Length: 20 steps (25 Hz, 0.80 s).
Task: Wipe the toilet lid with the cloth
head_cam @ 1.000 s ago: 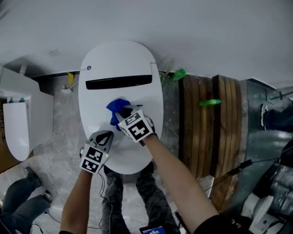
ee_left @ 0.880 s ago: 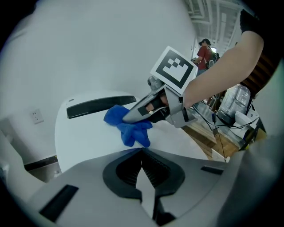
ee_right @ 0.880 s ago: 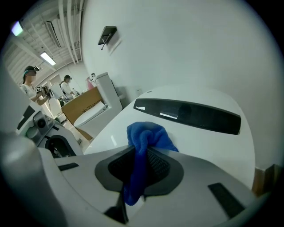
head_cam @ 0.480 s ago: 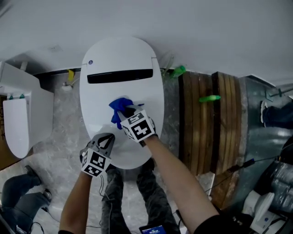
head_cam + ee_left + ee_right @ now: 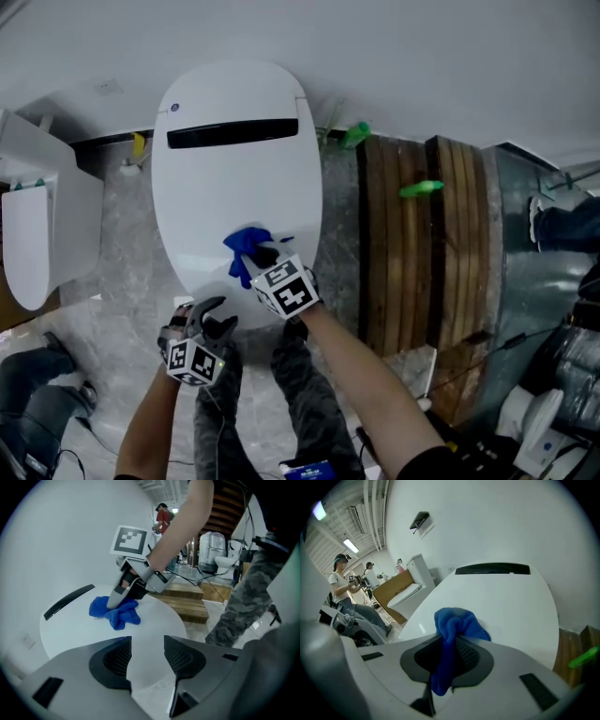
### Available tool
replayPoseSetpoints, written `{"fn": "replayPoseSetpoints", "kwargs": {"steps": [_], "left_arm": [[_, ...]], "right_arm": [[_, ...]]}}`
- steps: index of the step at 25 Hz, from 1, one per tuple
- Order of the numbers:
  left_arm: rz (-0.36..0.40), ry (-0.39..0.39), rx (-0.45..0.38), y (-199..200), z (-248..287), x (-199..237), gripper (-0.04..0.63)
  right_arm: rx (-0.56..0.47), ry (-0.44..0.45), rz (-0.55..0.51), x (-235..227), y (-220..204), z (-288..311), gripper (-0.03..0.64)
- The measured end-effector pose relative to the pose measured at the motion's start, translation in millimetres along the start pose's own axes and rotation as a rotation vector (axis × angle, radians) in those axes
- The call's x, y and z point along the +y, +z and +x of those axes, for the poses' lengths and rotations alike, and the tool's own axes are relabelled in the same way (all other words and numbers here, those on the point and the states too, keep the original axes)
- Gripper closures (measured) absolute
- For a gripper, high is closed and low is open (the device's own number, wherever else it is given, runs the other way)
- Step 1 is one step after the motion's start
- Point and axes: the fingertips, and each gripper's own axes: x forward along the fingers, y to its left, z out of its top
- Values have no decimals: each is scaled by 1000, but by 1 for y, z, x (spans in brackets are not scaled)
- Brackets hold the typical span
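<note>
While my left gripper (image 5: pixel 214 317), its jaws just opened partway on nothing, hangs at six o'clock off the toilet lid (image 5: pixel 234 183), my right gripper (image 5: pixel 265 255) pinches the cloth (image 5: pixel 244 246) by a bunched fold, just six o'clock of the lid's centre. It looks soft and light and probably needs pressing flat.

The white oval toilet lid (image 5: pixel 234 187) is closed and glossy. A bunched blue cloth (image 5: pixel 242 246) rests on its front half, pinched in the right hand-held gripper (image 5: pixel 262 255).

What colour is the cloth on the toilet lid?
Bright blue all over. The cloth shows best in the right gripper view.
</note>
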Motion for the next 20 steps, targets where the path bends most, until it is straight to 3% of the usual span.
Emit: {"fn": "replayPoseSetpoints", "kwargs": {"steps": [5,8,13,16,20], "left_arm": [[219,36,60,-15,7,-37,309],[307,84,109,-26,14,-46,282],[333,190,152,-40,23,-44,278],[353,233,120,-40,23,-41,273],[428,229,65,-39,29,-44,273]], "right_arm": [[-10,17,-11,12,-29,-15,561],[-11,34,-20,21,-43,-21,561],[1,45,-34,31,-79,-39,561],[-5,24,-25,34,-96,-50,561],[-47,-46,14,38,-111,-58,561]]}}
